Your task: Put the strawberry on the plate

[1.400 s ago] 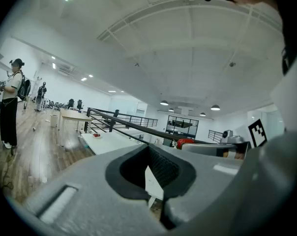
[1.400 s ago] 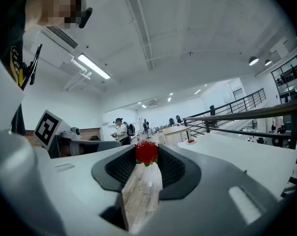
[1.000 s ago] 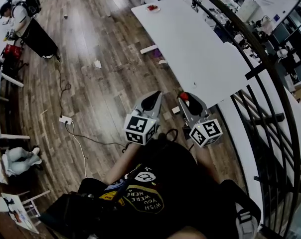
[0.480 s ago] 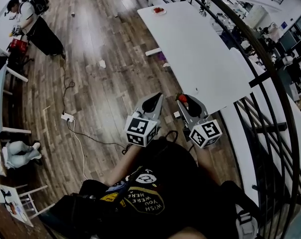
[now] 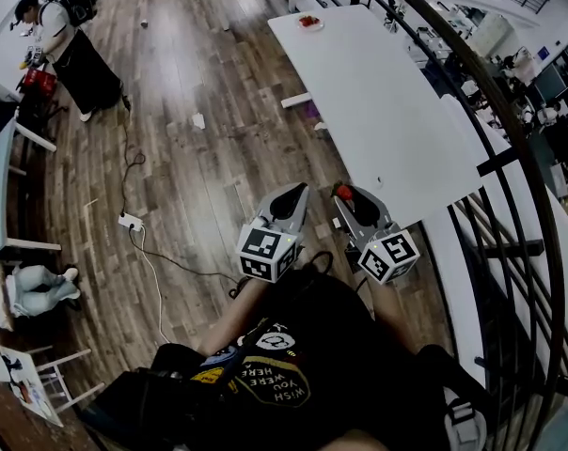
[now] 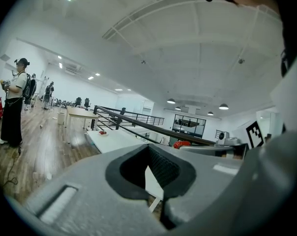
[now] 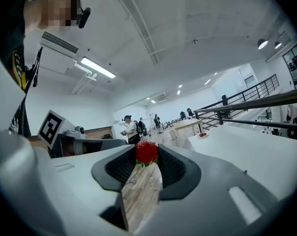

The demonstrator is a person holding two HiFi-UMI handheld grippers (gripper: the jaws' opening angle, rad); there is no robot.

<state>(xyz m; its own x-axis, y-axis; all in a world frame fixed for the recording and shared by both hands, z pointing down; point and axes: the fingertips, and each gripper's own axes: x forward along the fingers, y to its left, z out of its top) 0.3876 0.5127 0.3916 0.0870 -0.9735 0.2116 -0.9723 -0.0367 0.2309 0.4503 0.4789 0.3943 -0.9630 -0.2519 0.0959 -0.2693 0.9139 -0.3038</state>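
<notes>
A red strawberry point(image 5: 343, 193) point(image 7: 146, 151) sits between the tips of my right gripper point(image 5: 346, 195) point(image 7: 146, 155), whose pads press on its sides. It also shows as a red spot point(image 6: 182, 144) in the left gripper view. My left gripper point(image 5: 292, 194) point(image 6: 149, 149) is held beside it, its jaws together with nothing in them. Both hang over the wooden floor just short of the near corner of a long white table point(image 5: 378, 111). A small plate point(image 5: 309, 23) point(image 7: 203, 135) point(image 6: 103, 132) with something red on it stands at the table's far end.
A dark railing point(image 5: 481, 92) curves along the table's right side. On the floor to the left lie a power strip point(image 5: 126, 222) and its cable. A person point(image 5: 72, 45) in dark clothes stands far left, by other desks.
The table and plate have shifted slightly right and nearer in the head view. Both grippers keep the same pose, and the strawberry stays in the right one.
</notes>
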